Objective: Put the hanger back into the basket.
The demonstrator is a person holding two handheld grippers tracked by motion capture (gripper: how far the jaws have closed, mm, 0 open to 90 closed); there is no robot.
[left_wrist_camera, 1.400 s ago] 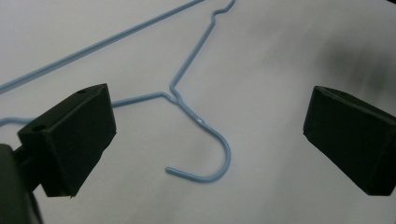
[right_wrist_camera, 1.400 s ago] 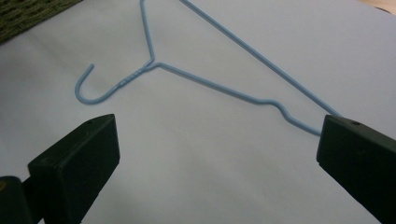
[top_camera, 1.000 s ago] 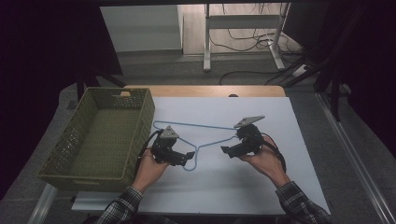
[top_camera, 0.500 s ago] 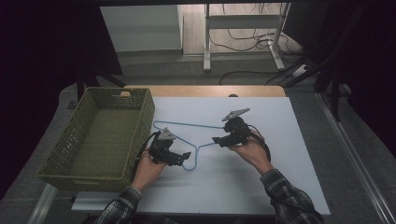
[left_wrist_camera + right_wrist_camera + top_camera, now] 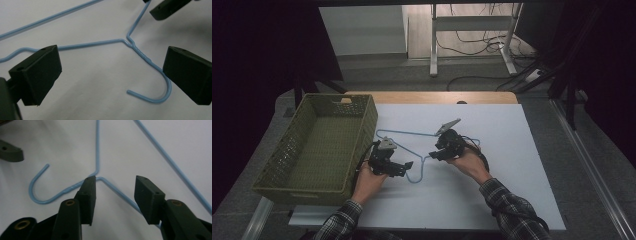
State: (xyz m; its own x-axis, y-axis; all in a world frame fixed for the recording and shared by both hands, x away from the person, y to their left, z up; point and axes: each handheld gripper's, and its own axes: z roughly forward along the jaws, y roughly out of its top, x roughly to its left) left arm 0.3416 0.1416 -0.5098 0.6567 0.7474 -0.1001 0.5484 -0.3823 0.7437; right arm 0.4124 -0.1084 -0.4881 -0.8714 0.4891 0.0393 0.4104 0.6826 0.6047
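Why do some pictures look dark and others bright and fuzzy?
High view: the white table is lit, the room around it dark. Left gripper view: the near jaws look soft, the blue hanger sharper. Right gripper view: even light, faint shadows under the hanger.

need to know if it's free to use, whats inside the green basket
Nothing shows inside the green basket: in the high view its mesh floor looks bare. The strip of floor just behind its near wall is hidden. The blue hanger lies outside, on the white table.
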